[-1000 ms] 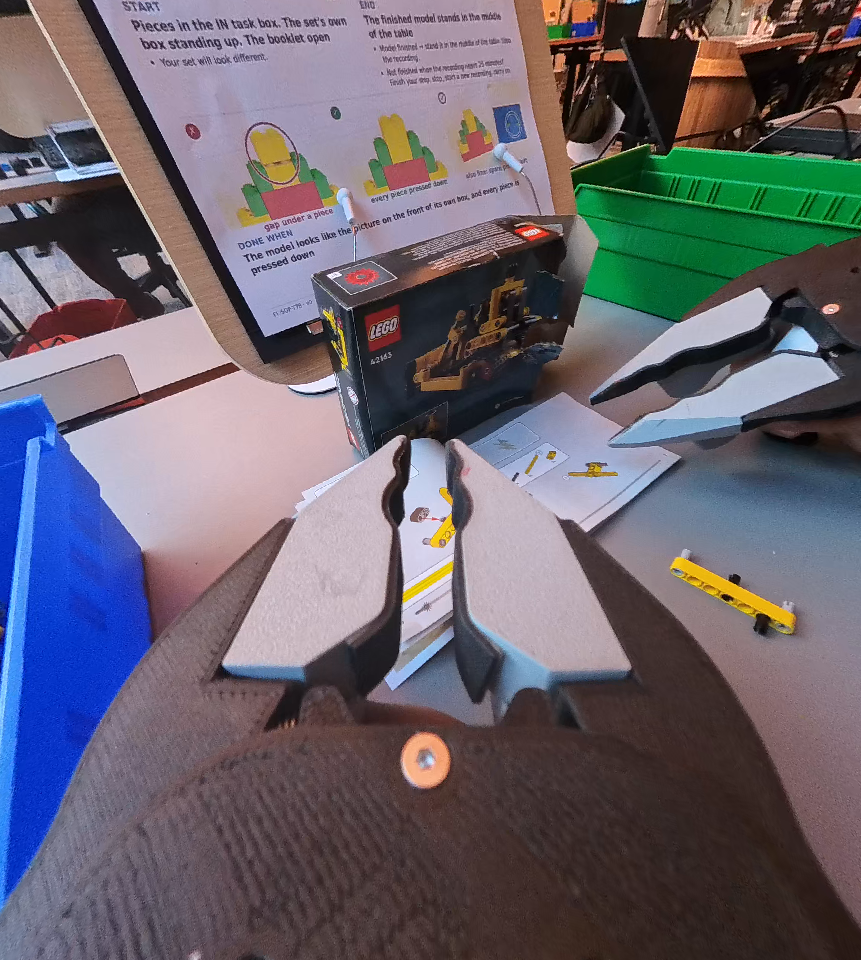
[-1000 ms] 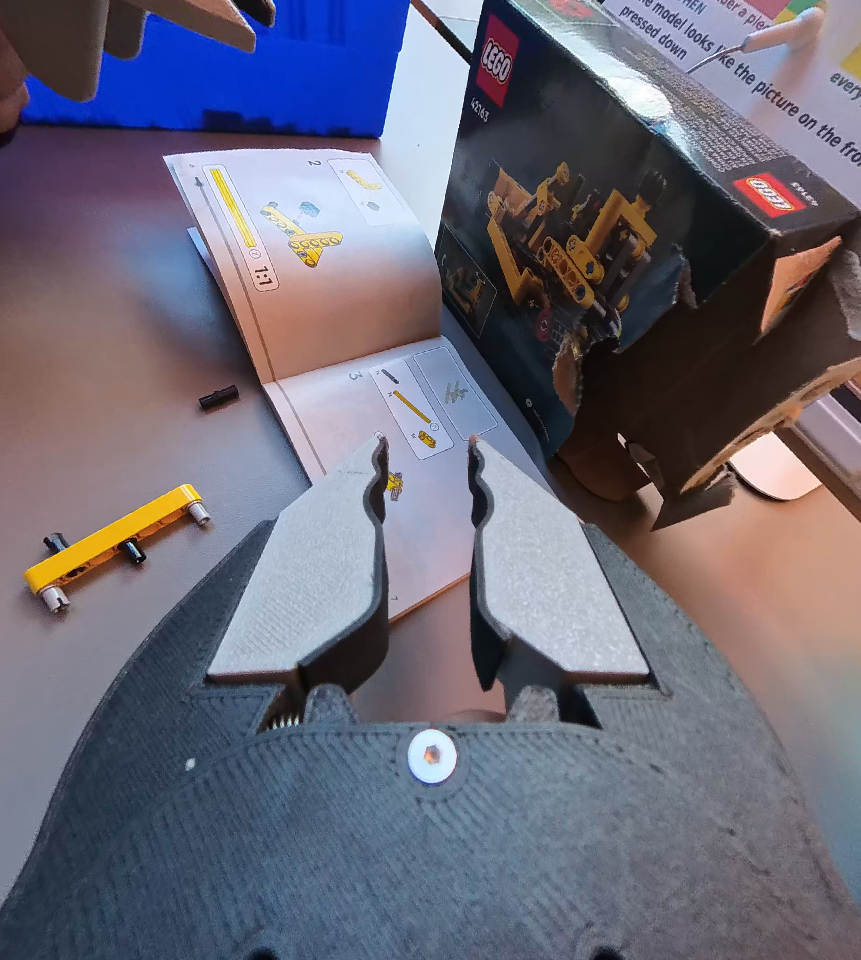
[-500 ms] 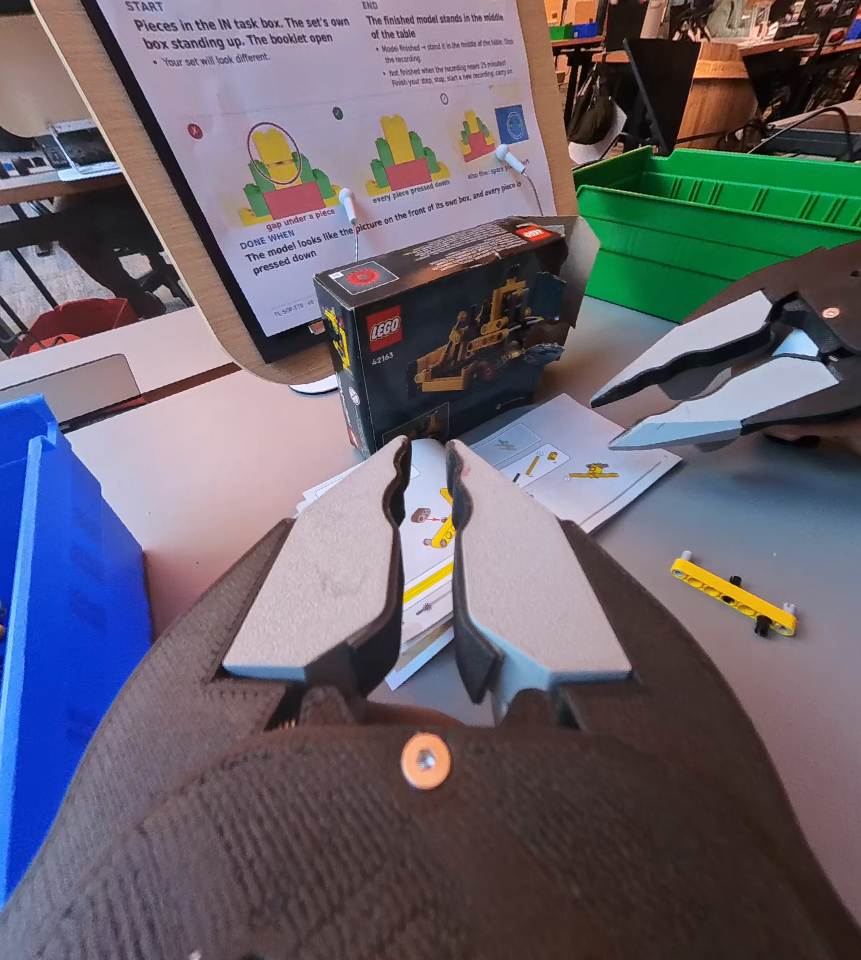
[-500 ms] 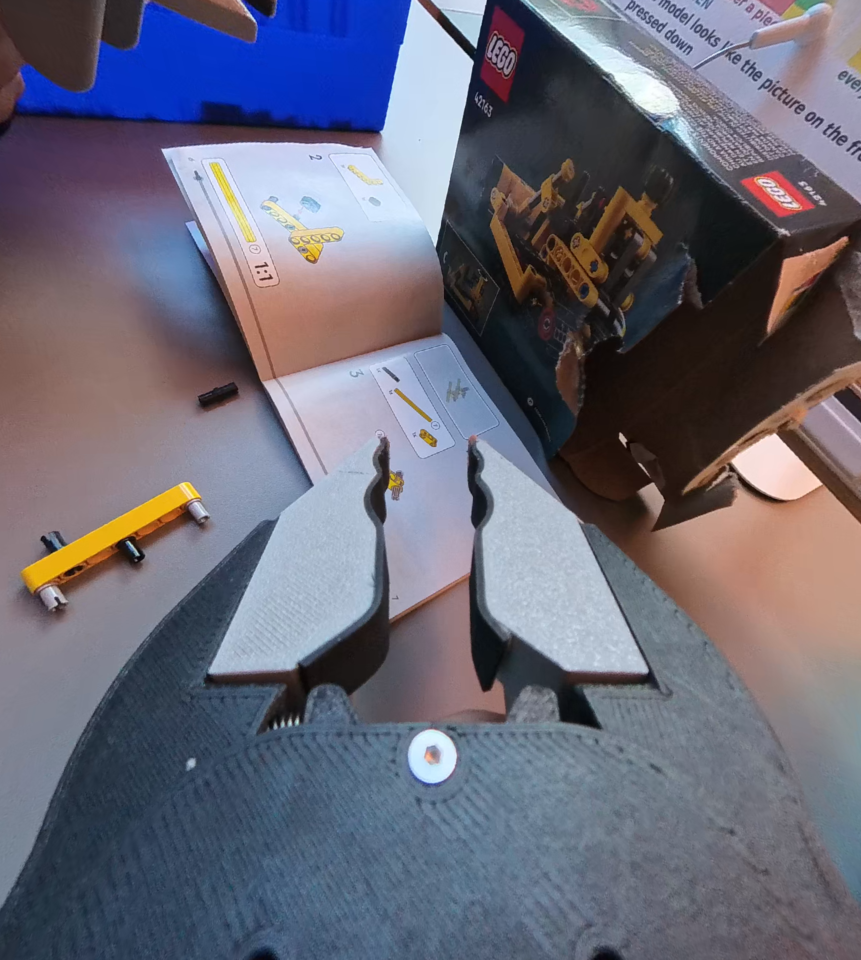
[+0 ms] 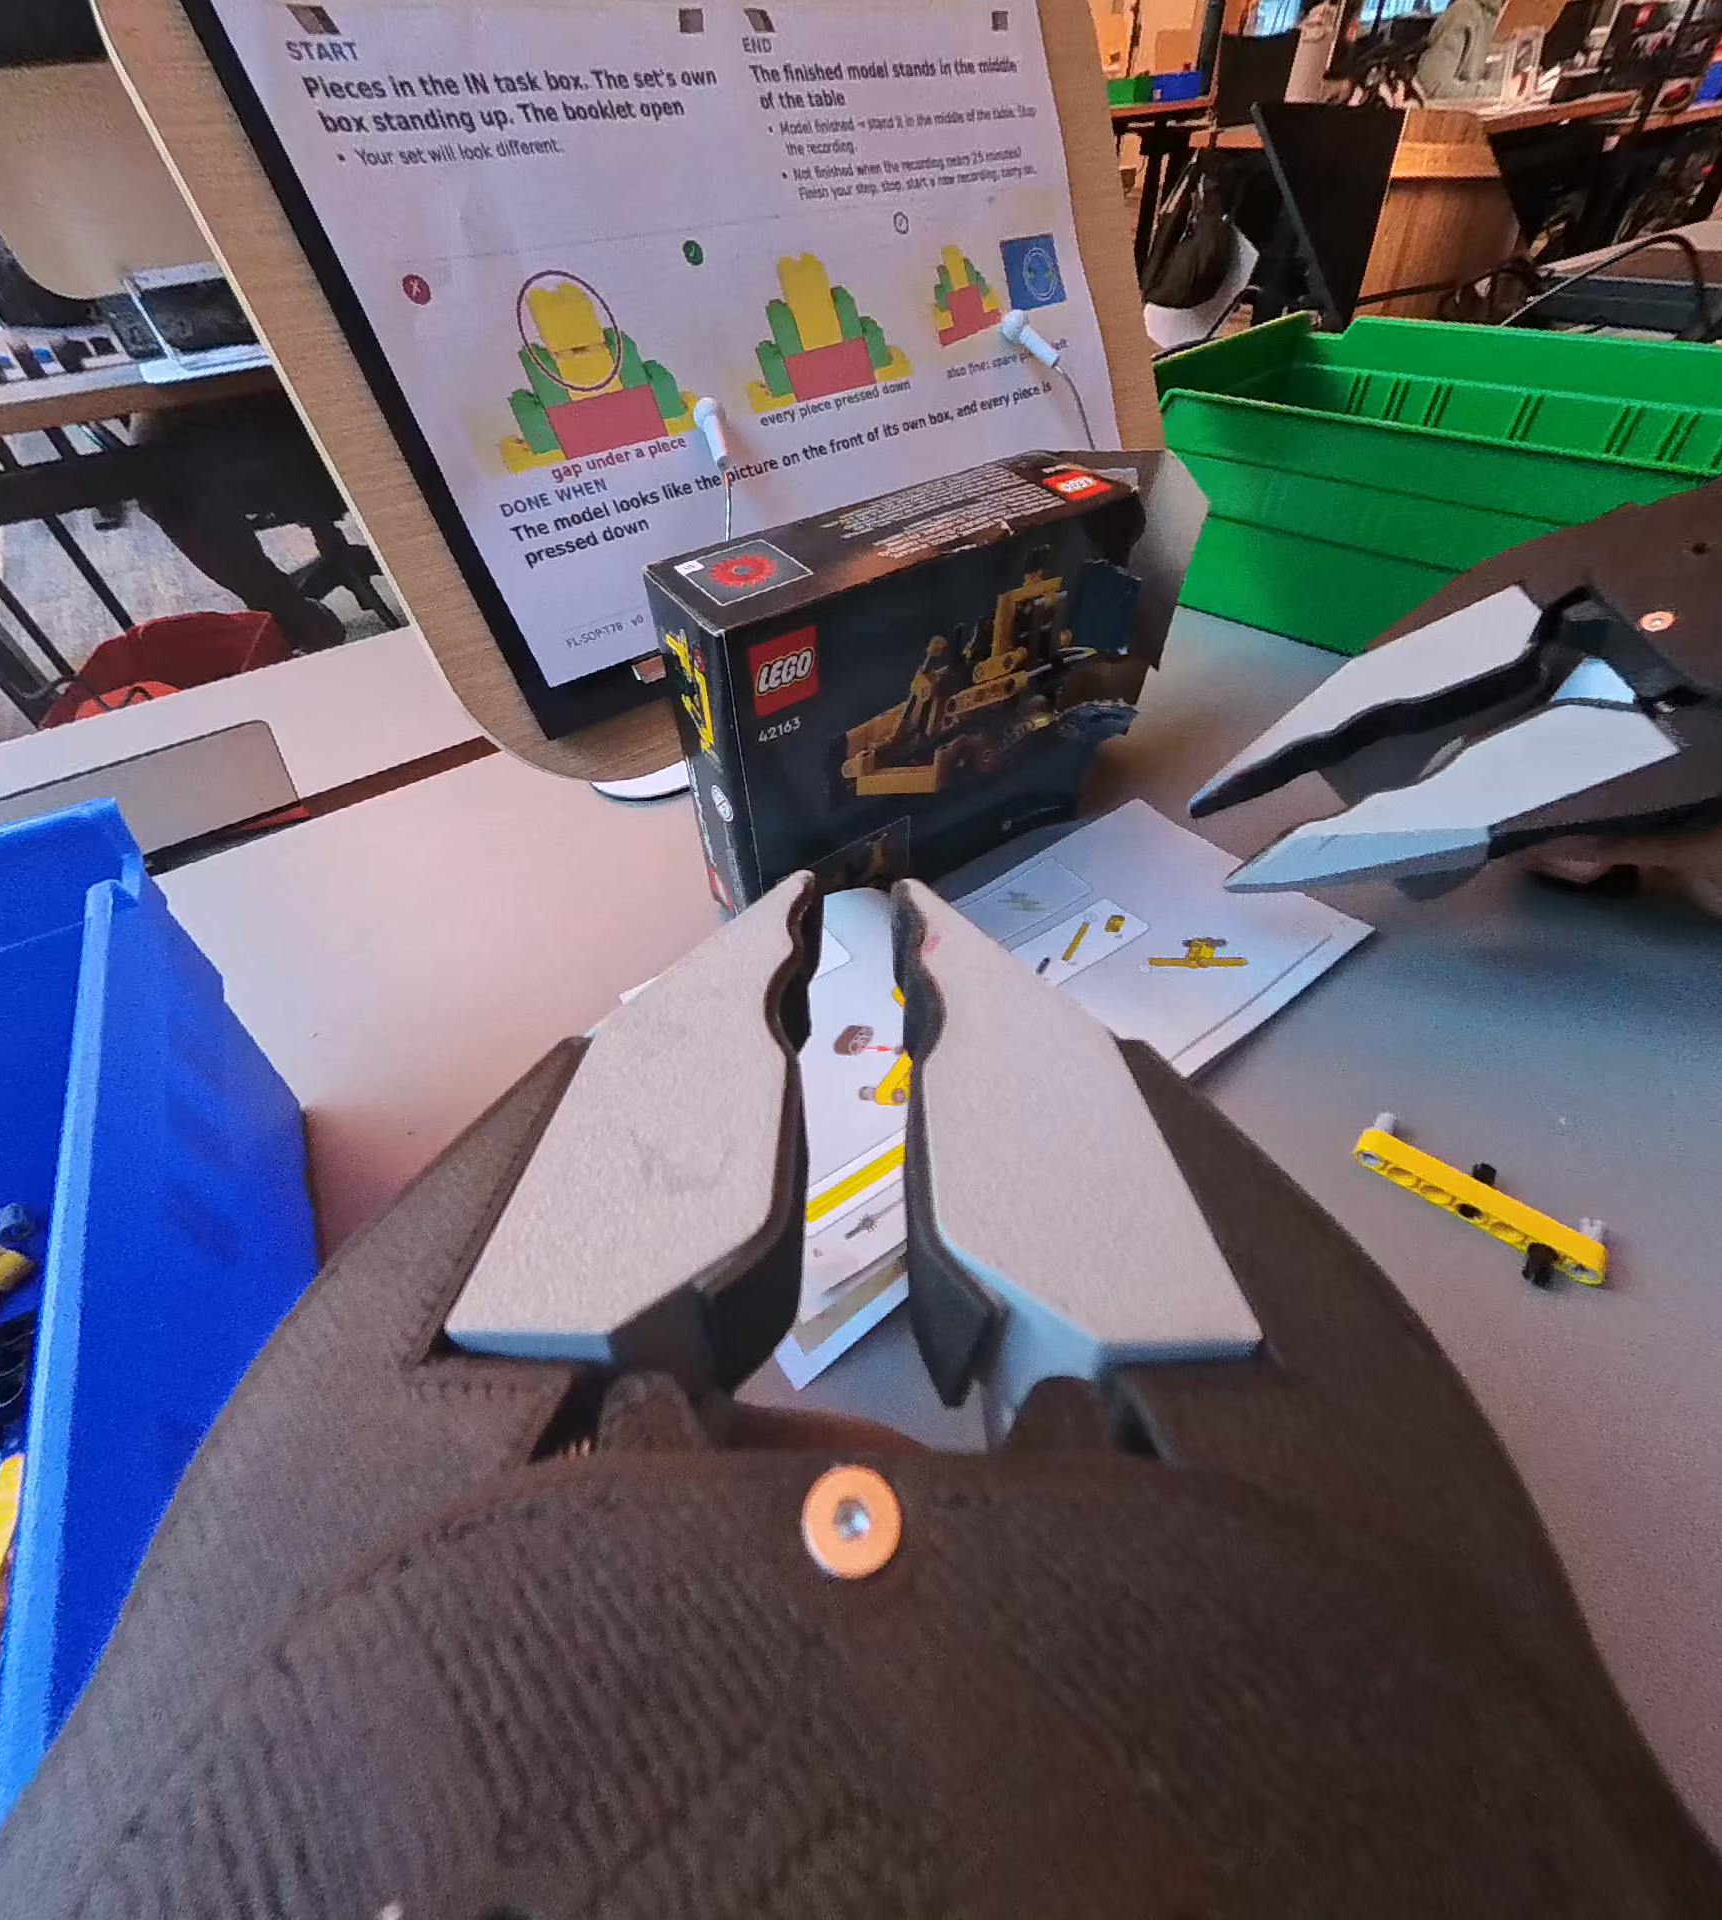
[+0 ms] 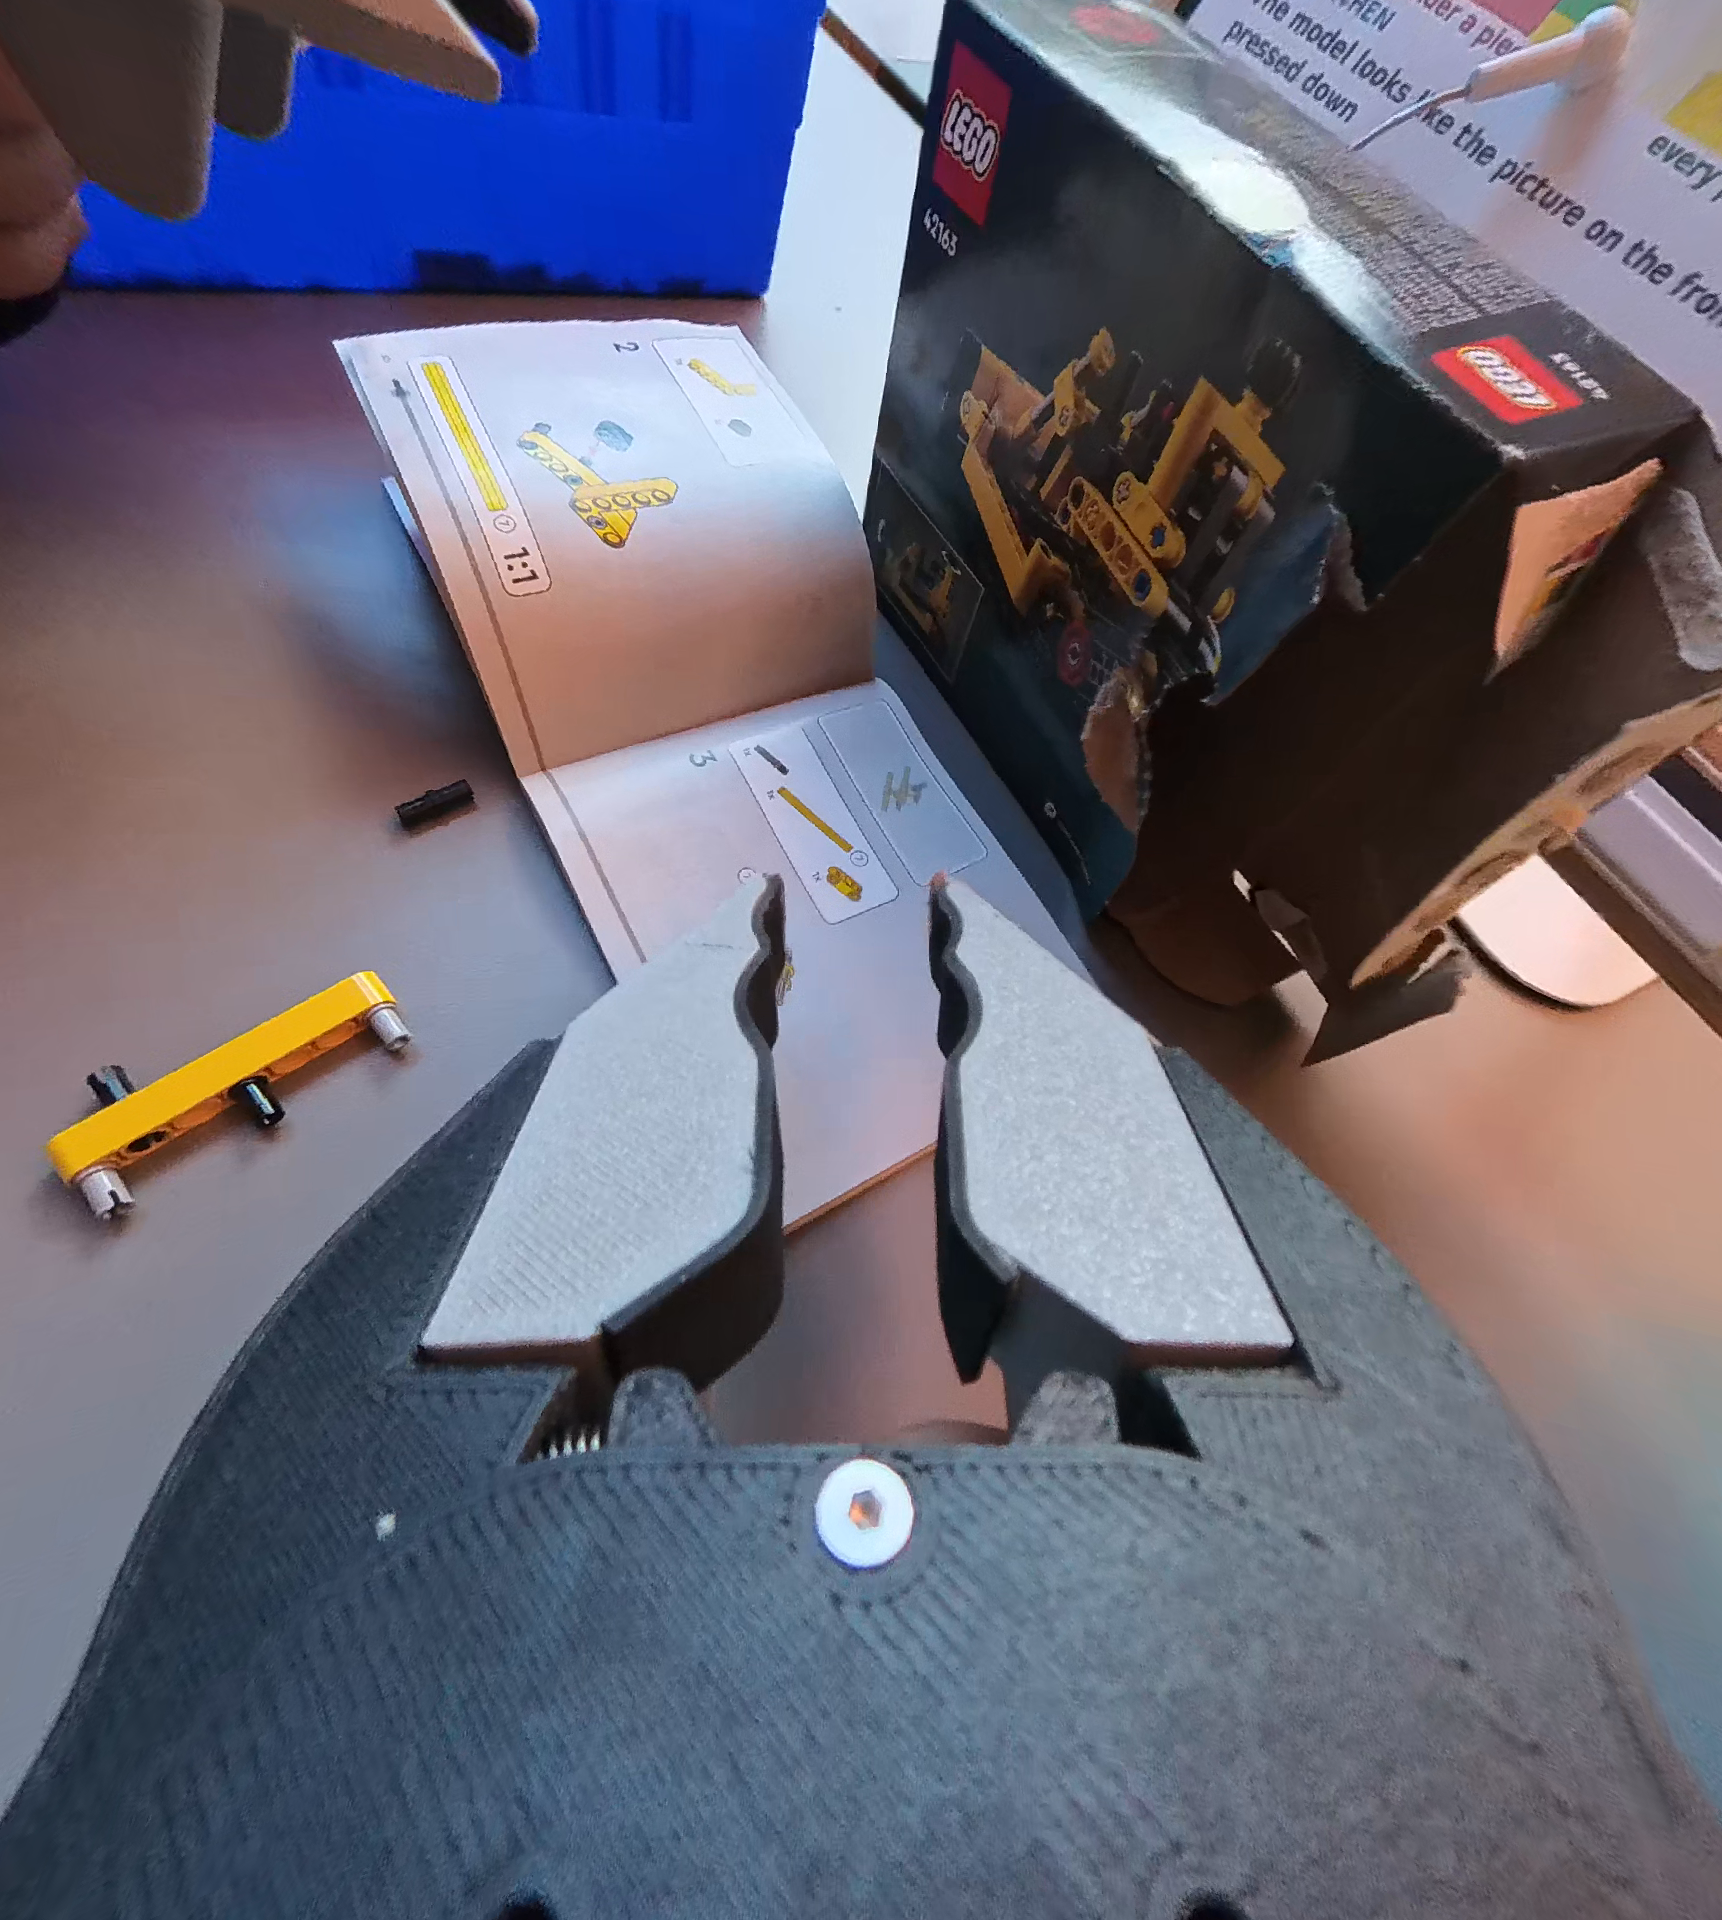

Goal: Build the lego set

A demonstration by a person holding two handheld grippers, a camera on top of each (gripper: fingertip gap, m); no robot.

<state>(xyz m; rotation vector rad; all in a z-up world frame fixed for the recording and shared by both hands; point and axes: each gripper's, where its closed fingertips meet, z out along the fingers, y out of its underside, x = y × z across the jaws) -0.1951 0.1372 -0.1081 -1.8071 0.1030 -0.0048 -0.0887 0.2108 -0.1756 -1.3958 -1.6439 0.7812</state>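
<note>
A yellow beam with black and grey pins [image 5: 1480,1207] lies on the grey table; it also shows in the right wrist view [image 6: 228,1086]. A loose black pin [image 6: 434,804] lies near the open instruction booklet [image 6: 649,623], which also shows in the left wrist view [image 5: 1148,935]. My left gripper [image 5: 855,896] is open and empty above the booklet's near edge. My right gripper [image 6: 855,894] is open and empty above the booklet, right of the beam; it also shows in the left wrist view [image 5: 1226,844].
The black set box [image 5: 898,686] stands upright behind the booklet, in front of a screen with instructions [image 5: 670,291]. A blue bin [image 5: 57,1195] with several yellow and black pieces is at the left. A green bin [image 5: 1459,447] is at the back right. Across from one pair of fingers to the other is roughly 15 cm. The loose black pin [image 6: 434,804] sits 9 cm or so from the ends of my right fingers.
The right gripper has drifted slightly forward toward the box and booklet. The left gripper and the pieces on the table have not moved.
</note>
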